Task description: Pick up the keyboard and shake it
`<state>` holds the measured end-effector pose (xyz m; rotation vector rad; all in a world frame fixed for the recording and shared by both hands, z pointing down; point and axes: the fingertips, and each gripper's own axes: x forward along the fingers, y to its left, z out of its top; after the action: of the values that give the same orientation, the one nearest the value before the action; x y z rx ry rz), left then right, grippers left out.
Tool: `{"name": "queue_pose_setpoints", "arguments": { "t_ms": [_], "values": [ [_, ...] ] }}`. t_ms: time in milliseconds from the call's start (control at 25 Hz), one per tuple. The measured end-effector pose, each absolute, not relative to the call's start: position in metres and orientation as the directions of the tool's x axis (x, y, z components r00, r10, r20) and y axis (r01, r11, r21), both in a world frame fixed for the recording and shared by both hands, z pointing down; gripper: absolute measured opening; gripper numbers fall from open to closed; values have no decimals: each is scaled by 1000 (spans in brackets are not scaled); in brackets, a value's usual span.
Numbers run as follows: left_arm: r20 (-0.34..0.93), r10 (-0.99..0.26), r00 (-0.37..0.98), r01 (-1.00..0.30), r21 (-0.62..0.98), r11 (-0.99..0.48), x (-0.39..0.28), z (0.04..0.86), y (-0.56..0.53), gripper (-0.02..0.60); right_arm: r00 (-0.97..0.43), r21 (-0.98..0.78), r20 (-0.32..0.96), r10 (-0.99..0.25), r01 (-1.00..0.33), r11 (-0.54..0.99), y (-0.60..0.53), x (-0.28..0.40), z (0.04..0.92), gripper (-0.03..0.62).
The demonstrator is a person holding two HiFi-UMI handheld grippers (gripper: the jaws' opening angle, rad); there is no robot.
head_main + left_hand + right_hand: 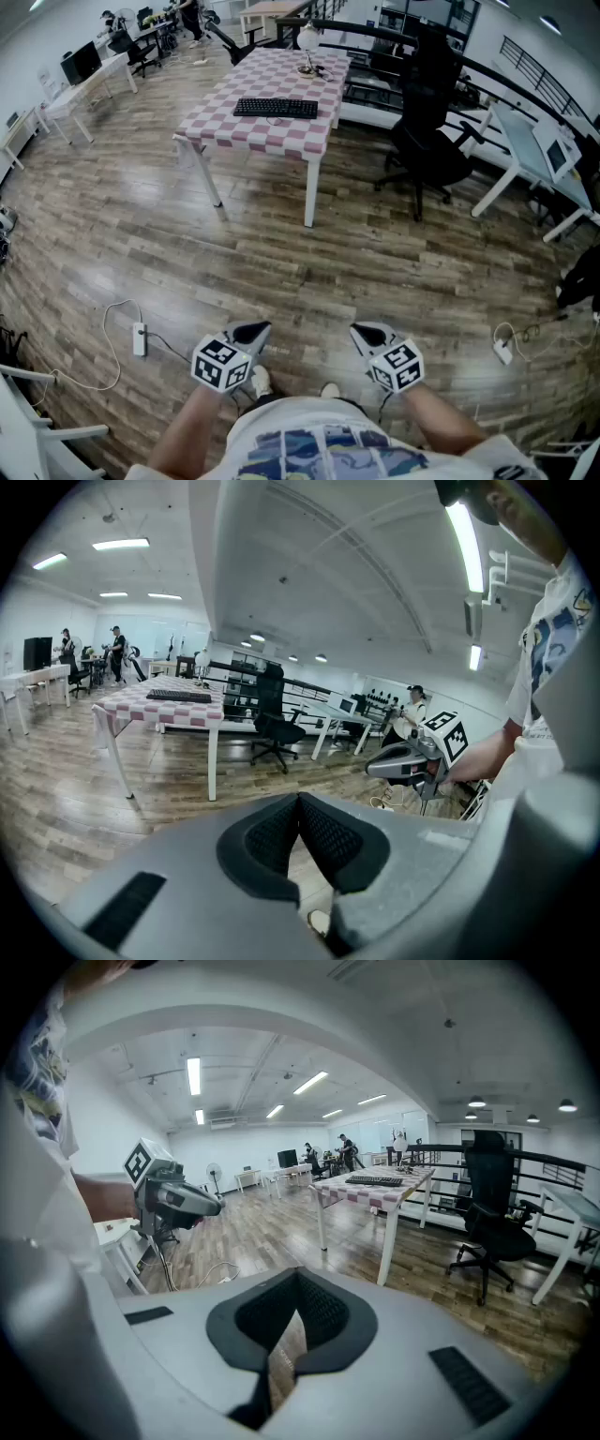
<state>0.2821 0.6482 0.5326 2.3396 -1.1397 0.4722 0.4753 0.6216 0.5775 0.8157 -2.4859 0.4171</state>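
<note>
— Where is the keyboard (276, 108)?
— It lies flat on the checkered bench (267, 134) far across the room, with a black office chair (427, 141) near the bench's right side.
— And the tongs?
— The left tongs (255, 329) and right tongs (362, 330) hang low in front of the person, over the wooden floor (281, 262). Both are closed, with nothing between their pads.
</note>
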Motion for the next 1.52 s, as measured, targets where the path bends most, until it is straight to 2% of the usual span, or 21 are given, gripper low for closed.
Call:
{"name": "queue_pose_setpoints", "arguments": {
  "t_ms": [400,600,720,960,1400,1520],
  "values": [
    [513,-613,601,-795,306,-523,148,545,639,3,-682,-96,545,-488,-629,771,604,334,568,-5],
    [539,-574,617,-775,286,-564,96,550,636,3,-686,-153,539,-489,-651,744,600,279,567,-3],
    [531,-564,632,-764,306,-568,77,553,626,3,-687,-168,544,-481,-651,740,595,259,575,-2],
    [510,-580,635,-767,334,-547,57,561,575,5,-677,-166,563,-475,-655,737,546,240,580,54],
    [526,-629,573,-819,328,-471,13,551,392,31,-710,-168,548,-442,-611,773,349,196,576,58],
    [531,-633,563,-826,327,-460,9,550,339,59,-717,-162,538,-443,-604,780,292,193,573,90]
  ]
}}
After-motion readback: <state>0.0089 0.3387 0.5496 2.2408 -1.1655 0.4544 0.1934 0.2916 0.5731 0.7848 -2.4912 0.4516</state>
